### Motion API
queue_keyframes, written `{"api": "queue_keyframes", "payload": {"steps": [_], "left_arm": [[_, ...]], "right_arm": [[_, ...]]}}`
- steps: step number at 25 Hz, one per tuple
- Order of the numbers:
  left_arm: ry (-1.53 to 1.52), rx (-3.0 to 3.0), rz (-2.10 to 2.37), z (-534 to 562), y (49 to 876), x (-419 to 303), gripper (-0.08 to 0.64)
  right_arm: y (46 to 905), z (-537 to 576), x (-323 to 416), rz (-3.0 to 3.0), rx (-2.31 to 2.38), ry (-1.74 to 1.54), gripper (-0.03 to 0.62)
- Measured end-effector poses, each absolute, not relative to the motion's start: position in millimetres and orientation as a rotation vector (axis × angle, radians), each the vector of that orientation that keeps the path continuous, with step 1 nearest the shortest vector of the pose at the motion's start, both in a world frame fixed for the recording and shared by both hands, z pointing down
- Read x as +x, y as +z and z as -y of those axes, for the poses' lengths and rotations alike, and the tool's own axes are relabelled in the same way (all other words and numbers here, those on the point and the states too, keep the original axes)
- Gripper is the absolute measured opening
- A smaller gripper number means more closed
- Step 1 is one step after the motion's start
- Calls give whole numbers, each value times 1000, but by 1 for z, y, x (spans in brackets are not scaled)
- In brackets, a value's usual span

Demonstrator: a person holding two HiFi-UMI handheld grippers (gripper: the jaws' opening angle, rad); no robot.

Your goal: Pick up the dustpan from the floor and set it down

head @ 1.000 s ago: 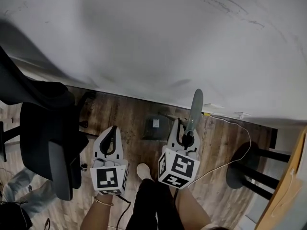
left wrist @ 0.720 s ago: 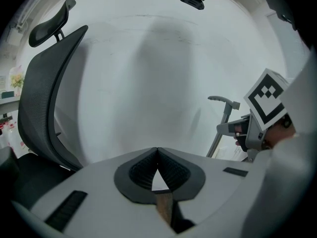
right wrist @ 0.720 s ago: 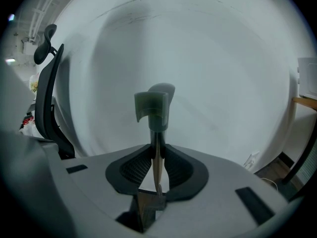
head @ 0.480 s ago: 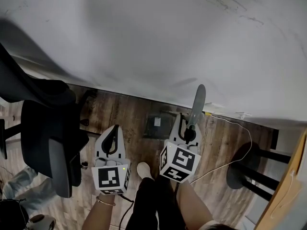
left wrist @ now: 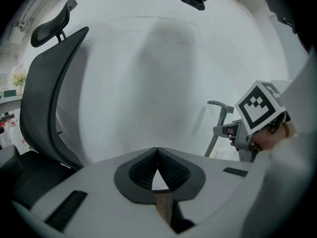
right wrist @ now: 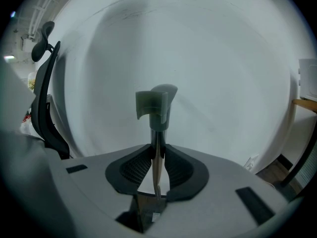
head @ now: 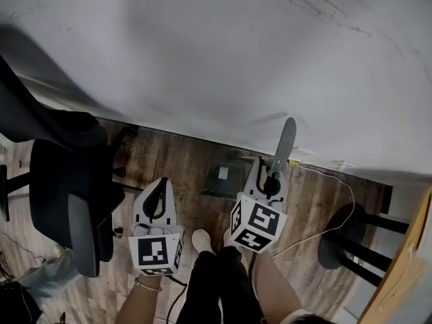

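Note:
The dustpan has a long thin handle (head: 281,147) with a grey grip on top and a dark pan (head: 223,179) low over the wooden floor by the wall; whether the pan touches the floor I cannot tell. My right gripper (head: 268,183) is shut on the handle. In the right gripper view the handle (right wrist: 156,108) rises upright between the pads of the right gripper (right wrist: 157,163). My left gripper (head: 157,201) hangs to the left of the pan, shut with nothing in it, and in its own view the left gripper (left wrist: 157,157) has its jaws touching. That view also shows the right gripper (left wrist: 246,134) beside the dustpan handle (left wrist: 218,119).
A black office chair (head: 67,201) stands at the left. A white wall (head: 216,59) runs straight ahead. A white cable (head: 331,208) lies on the floor near a black stool base (head: 341,241). A wooden board (head: 405,262) leans at the far right. The person's shoe (head: 201,240) is between the grippers.
The right gripper with the dustpan handle has shifted a little to the right and toward the wall, the handle leaning more right. The left gripper has stayed put.

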State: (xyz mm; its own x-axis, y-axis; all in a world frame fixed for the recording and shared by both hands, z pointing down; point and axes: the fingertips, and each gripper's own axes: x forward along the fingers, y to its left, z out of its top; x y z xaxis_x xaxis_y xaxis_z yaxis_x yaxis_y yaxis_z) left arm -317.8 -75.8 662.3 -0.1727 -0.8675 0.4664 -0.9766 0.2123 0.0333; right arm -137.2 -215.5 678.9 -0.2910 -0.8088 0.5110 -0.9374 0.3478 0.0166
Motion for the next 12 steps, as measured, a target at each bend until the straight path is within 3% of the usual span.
{"api": "queue_keyframes", "payload": {"steps": [12], "left_arm": [[380,1723,2109,78,662,-301,17]], "right_arm": [[681,219,-138,2231,1460,415,98]]}}
